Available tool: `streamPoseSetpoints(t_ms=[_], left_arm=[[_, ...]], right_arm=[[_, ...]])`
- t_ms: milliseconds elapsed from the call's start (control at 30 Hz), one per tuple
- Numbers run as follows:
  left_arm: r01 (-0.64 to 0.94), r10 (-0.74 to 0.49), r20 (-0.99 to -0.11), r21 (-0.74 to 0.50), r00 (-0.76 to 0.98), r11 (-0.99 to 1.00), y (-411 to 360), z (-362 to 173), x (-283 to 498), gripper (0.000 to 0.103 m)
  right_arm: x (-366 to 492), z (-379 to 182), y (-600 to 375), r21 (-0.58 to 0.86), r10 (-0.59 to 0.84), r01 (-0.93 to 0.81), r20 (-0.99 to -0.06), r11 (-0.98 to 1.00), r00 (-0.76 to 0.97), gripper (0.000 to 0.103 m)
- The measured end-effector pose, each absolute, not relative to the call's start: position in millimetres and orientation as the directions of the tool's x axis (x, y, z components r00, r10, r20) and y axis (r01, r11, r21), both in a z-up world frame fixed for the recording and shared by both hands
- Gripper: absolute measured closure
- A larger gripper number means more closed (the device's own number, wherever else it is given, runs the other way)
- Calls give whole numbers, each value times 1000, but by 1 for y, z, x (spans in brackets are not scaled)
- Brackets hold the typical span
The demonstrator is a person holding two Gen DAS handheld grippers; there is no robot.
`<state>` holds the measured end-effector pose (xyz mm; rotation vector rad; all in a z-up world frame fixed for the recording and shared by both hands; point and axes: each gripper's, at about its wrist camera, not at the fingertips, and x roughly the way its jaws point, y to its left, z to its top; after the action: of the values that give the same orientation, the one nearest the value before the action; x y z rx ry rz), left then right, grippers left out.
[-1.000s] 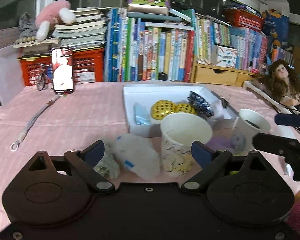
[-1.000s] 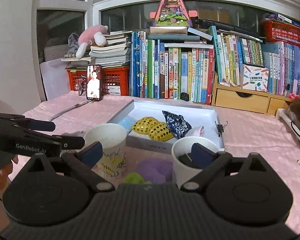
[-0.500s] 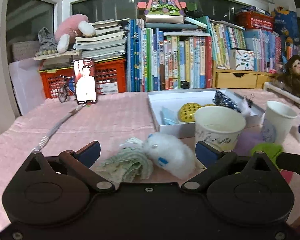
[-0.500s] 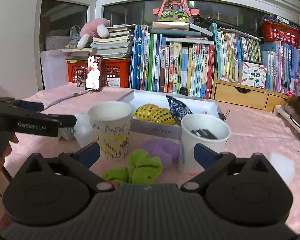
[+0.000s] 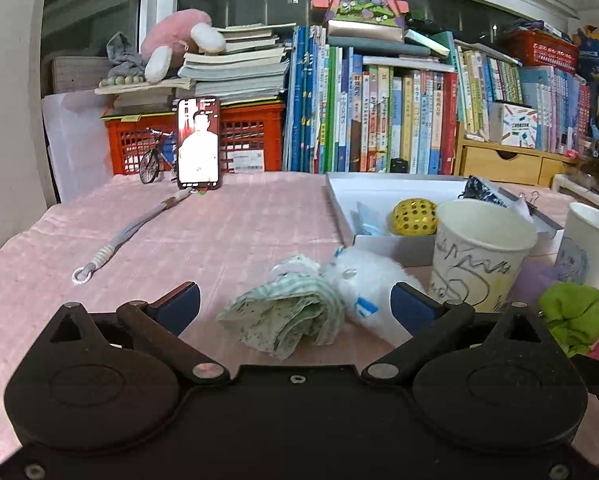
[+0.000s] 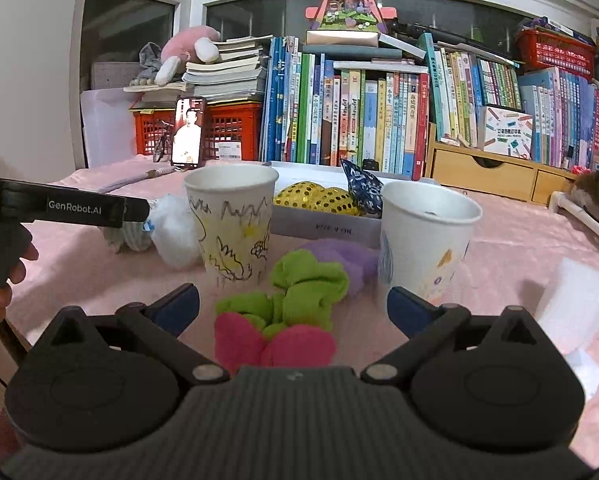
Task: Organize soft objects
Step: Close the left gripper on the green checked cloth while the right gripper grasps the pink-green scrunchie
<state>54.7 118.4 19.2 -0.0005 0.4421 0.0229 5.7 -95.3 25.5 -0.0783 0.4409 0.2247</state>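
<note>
My left gripper [image 5: 295,306] is open and empty, with a crumpled green checked cloth [image 5: 287,316] and a white fluffy toy [image 5: 365,284] between its fingers on the pink tablecloth. My right gripper [image 6: 293,306] is open and empty over a green cloth [image 6: 299,292] and a pink cloth [image 6: 275,344]. A purple cloth [image 6: 339,256] lies behind them. A white tray [image 6: 323,230] holds yellow sequined balls [image 6: 319,198] and a dark patterned pouch [image 6: 363,190]. The left gripper's side shows at the left of the right wrist view [image 6: 71,210].
Two drawn-on paper cups [image 6: 233,224] [image 6: 425,240] stand in front of the tray. A white foam block [image 6: 575,304] lies at the right. A phone [image 5: 198,144], a red crate [image 5: 243,140], rows of books [image 5: 379,120] and a lanyard [image 5: 119,242] sit further back.
Both grippers have pulled back toward the near table edge and lowered. The green checked cloth now lies between my left fingers, and the green and pink cloths have come into view between my right fingers.
</note>
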Motion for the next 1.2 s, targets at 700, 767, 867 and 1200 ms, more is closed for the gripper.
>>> streamPoseSetpoints(t_ms=[700,767,867,1200], left_arm=[[-29,3,-479,-46,878,998,121,7,81,6],[-31,0,-483,-56,876,998,123,7,84,9],[-37,1,-491,-64,871,997,126,7,86,16],[-19,-42,-516,-112,856,994,130,6,88,53]], right_arm=[[8,8,-86,-38,198,-237,-433,971,879,3],[8,7,-85,-33,197,-234,-433,972,879,5],[9,6,-84,-25,199,-232,-432,972,880,10],[8,4,-82,-38,206,-246,-433,969,877,30]])
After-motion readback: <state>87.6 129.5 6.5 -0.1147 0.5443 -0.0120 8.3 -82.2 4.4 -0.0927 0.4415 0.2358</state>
